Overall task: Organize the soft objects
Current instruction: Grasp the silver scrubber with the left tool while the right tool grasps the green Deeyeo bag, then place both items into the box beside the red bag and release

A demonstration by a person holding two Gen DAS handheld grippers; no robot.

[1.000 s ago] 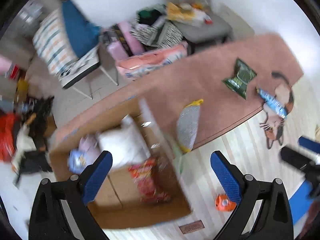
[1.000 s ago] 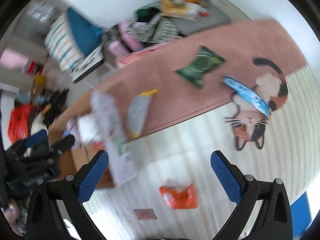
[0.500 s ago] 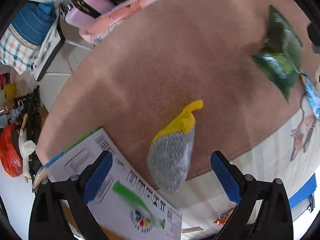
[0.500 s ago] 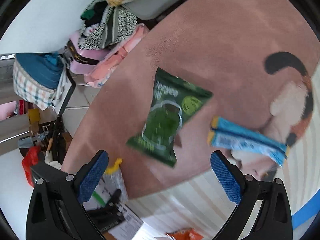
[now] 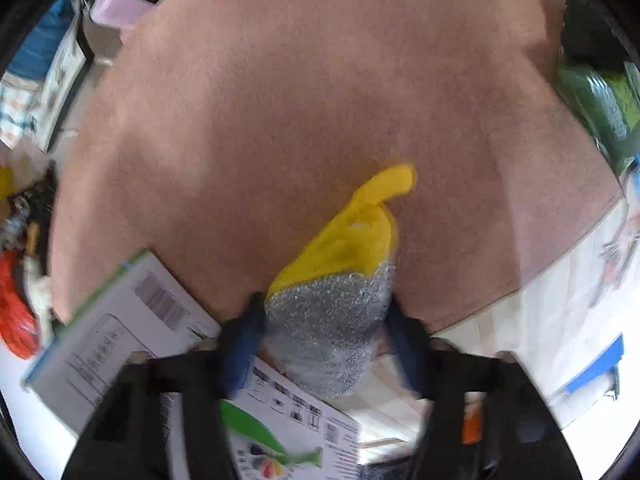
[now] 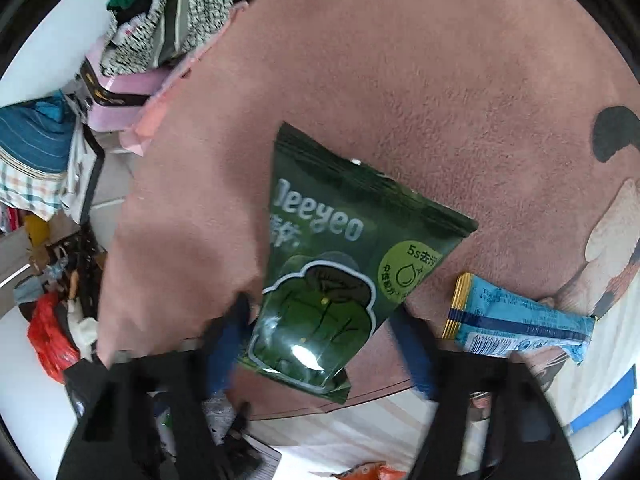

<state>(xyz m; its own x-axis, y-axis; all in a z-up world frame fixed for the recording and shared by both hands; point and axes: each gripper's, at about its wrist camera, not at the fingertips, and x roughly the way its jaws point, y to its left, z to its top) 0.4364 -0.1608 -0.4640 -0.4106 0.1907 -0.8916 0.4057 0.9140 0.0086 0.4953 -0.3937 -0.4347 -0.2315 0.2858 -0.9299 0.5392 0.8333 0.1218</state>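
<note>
In the left wrist view a grey and yellow scrubbing mitt (image 5: 340, 280) lies on the pink rug (image 5: 300, 100). My left gripper (image 5: 326, 332) is open, its blue fingers on either side of the mitt's grey end. In the right wrist view a green snack bag (image 6: 340, 280) lies on the same rug (image 6: 440, 100). My right gripper (image 6: 320, 344) is open, its fingers straddling the bag's near end. A blue wrapped packet (image 6: 520, 324) lies just right of the bag.
A white printed box flap (image 5: 160, 340) sits at the lower left in the left wrist view. An orange packet (image 6: 364, 472) lies on the striped floor. A pile of clothes and pink boxes (image 6: 160, 40) stands beyond the rug. Clutter and a red bag (image 6: 48, 336) sit at the left.
Both grippers have dropped toward the rug. The left one now straddles the mitt and the right one straddles the green bag. Both pairs of fingers have drawn closer together.
</note>
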